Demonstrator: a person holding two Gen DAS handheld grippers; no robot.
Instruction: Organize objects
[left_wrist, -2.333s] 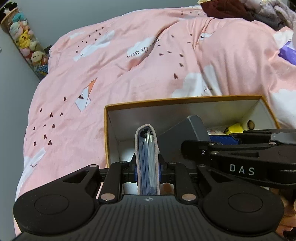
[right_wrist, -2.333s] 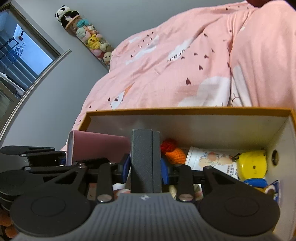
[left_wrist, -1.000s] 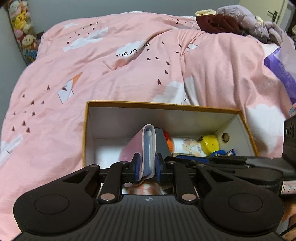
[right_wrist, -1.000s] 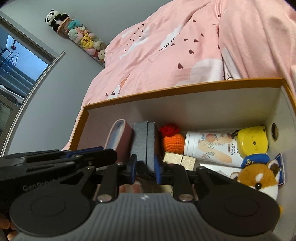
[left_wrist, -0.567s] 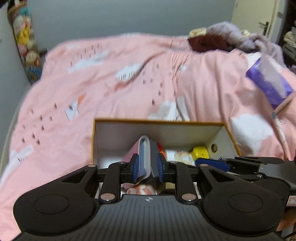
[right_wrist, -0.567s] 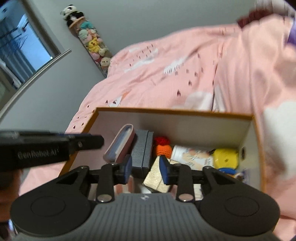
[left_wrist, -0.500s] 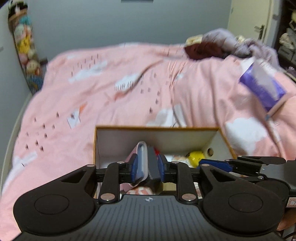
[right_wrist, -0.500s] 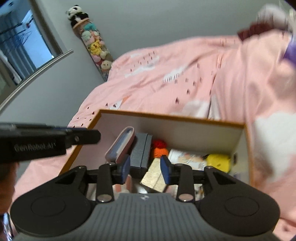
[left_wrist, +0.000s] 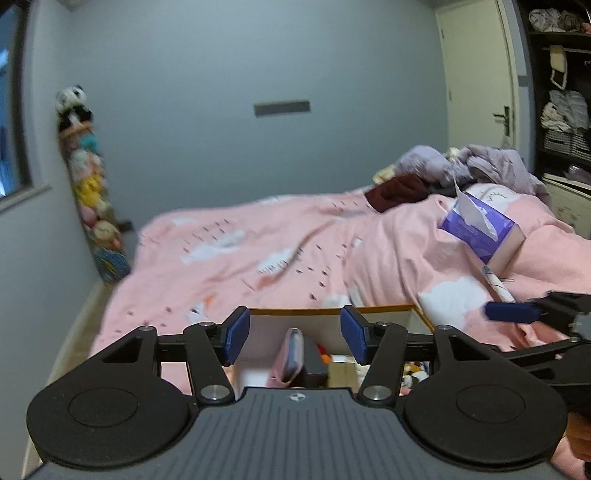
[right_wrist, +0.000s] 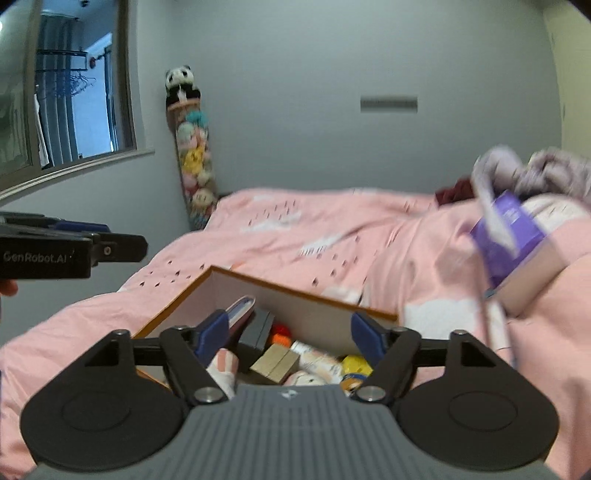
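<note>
An orange-rimmed cardboard box lies on the pink bed. Inside it a pink case stands on edge, with a dark grey case beside it. An orange knitted toy, a tan block and a yellow-capped bottle lie further right. My left gripper hovers above and behind the box, jaws opening, with nothing between the pads. My right gripper does the same, also holding nothing. Each gripper shows at the edge of the other's view.
A purple tissue box sits on the duvet at the right. A pile of clothes lies at the far end of the bed. A tall column of plush toys leans in the left corner, below a window.
Both grippers let go of their cases, left the pink one and right the dark grey one, which stay standing in the box. Both pulled up and back, and the jaws spread wide.
</note>
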